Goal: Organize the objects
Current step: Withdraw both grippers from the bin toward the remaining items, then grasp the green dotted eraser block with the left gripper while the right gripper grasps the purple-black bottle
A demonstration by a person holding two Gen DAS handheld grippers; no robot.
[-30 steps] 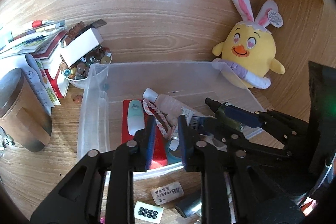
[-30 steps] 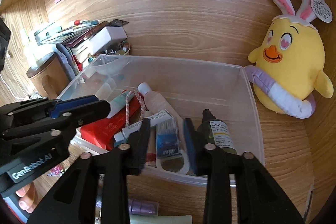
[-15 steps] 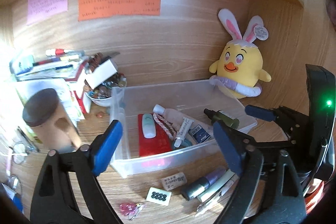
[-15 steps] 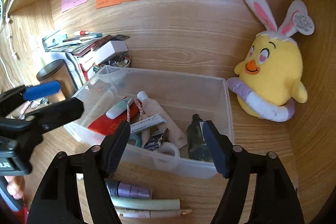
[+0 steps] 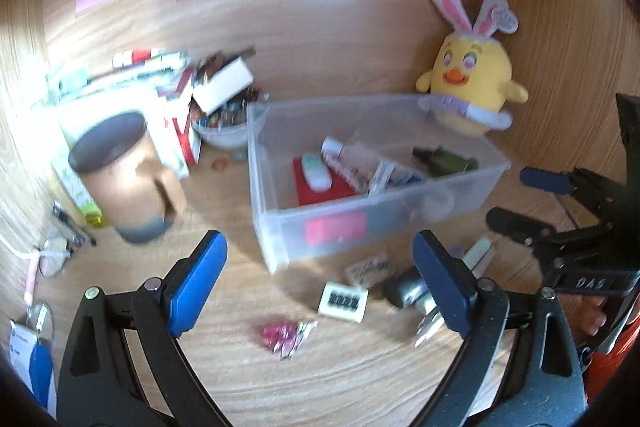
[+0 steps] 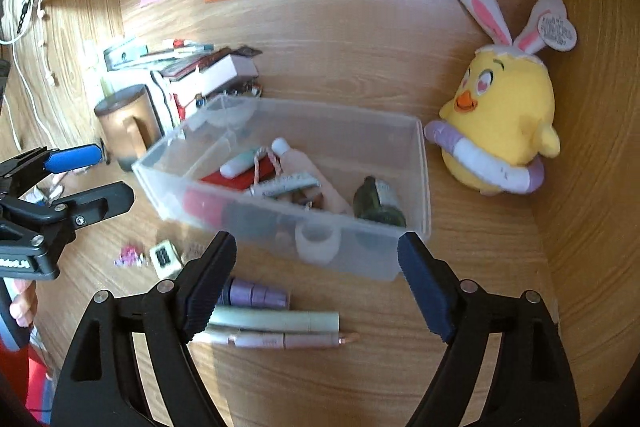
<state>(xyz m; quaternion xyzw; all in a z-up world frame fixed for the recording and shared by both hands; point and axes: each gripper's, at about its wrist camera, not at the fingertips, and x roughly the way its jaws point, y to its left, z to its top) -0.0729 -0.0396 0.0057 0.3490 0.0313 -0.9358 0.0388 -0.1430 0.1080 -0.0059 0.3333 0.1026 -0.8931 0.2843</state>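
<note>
A clear plastic bin [image 5: 276, 227] [image 6: 418, 187] sits on the wooden desk with a red box [image 5: 320, 187], a white tube, a pink bottle [image 6: 304, 167] and a dark green bottle [image 6: 378, 203] inside. In front of it lie a purple tube [image 6: 258, 297], a pale green tube [image 6: 276, 321], a pink pen [image 6: 276, 339], a white dotted box [image 5: 343, 301], an eraser [image 5: 370, 271] and a pink trinket [image 5: 280, 335]. My left gripper [image 5: 318, 243] [image 6: 112, 173] hovers before the bin's front left, jaws opening, nothing between them. My right gripper [image 6: 317, 241] [image 5: 520, 197] hovers over the tubes, jaws also opening and empty.
A yellow plush chick [image 6: 500, 123] leans in the right corner behind the bin. Left of the bin stand a brown cup [image 5: 124, 171], a bowl of beads [image 5: 224, 127] and stacked books and boxes [image 6: 192, 67]. Glasses [image 5: 52, 255] lie far left. Wooden walls close in behind and right.
Both grippers have drawn back from over the bin toward the desk's front, and both have gone from nearly shut to wide open. The bin's contents lie as before.
</note>
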